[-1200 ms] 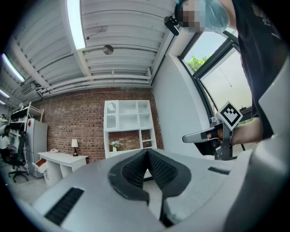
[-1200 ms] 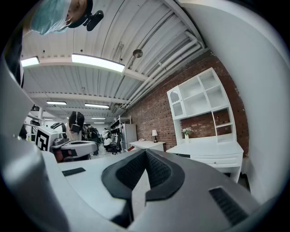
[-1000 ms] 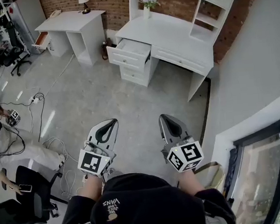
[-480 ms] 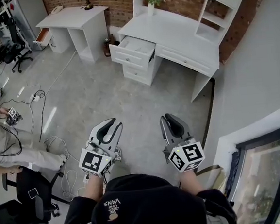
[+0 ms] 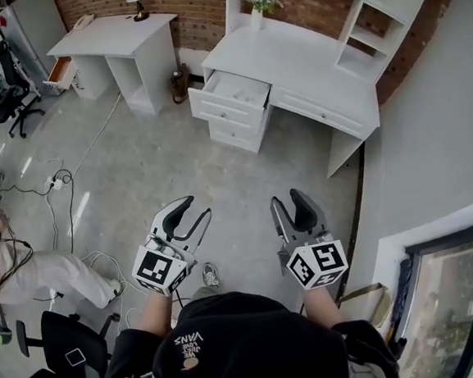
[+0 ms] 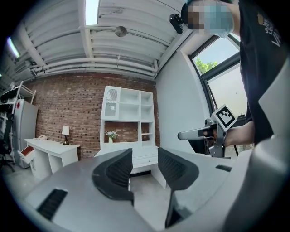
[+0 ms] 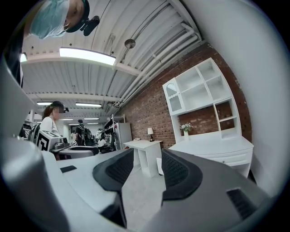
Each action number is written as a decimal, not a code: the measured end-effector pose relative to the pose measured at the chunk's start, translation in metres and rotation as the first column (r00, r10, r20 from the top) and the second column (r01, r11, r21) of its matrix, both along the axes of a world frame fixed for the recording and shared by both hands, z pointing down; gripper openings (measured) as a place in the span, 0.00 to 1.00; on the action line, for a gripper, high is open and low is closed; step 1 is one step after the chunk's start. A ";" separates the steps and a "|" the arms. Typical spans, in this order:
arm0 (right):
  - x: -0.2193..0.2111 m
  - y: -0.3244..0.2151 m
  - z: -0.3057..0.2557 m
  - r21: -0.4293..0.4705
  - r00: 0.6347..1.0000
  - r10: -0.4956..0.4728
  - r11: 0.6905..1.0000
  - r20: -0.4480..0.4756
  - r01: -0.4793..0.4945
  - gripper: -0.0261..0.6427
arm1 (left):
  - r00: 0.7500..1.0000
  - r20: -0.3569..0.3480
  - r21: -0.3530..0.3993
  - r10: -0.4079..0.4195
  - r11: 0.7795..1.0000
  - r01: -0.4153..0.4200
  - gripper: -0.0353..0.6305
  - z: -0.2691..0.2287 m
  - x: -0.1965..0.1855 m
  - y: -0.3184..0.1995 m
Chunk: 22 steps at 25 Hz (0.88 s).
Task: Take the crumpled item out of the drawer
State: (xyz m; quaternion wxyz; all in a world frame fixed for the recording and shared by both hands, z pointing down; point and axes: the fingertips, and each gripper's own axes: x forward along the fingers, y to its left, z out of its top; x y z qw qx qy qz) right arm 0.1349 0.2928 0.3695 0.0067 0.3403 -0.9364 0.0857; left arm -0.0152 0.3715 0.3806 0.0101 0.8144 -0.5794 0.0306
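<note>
The person stands well back on the grey floor, holding the grey left claw (image 5: 196, 211) and the grey right claw (image 5: 287, 198) side by side and aimed at the white wooden tabletop with shelves (image 5: 307, 54) by the brick wall. It looks like a walk-up, not yet a reach. Both claws are spreading their jaws with nothing between them, readying for the grab, I'd guess. The crumpled item should lie in the pulled-out white top drawer (image 5: 236, 89), too far off for me to make out.
</note>
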 end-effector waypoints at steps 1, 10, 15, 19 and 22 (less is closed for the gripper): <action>-0.011 -0.006 -0.001 -0.001 1.000 0.008 1.000 0.002 -0.008 0.30 | 1.000 0.005 -0.002 0.004 1.000 -0.004 0.29 0.000 -0.013 -0.006; -0.083 -0.047 0.000 -0.005 0.995 0.096 0.995 0.003 -0.096 0.32 | 0.998 0.028 -0.021 0.055 0.998 -0.054 0.37 0.005 -0.104 -0.048; -0.106 -0.068 0.010 -0.036 0.993 0.118 0.992 -0.019 -0.118 0.32 | 0.999 0.002 -0.033 0.054 0.998 -0.054 0.38 0.009 -0.136 -0.071; -0.119 -0.092 0.013 -0.040 0.992 0.122 0.992 -0.034 -0.124 0.32 | 0.998 -0.015 -0.044 0.057 0.997 -0.057 0.38 0.016 -0.146 -0.092; -0.129 -0.114 0.016 -0.038 0.993 0.116 0.992 -0.034 -0.118 0.32 | 0.999 -0.009 -0.057 0.048 0.997 -0.048 0.38 0.023 -0.157 -0.110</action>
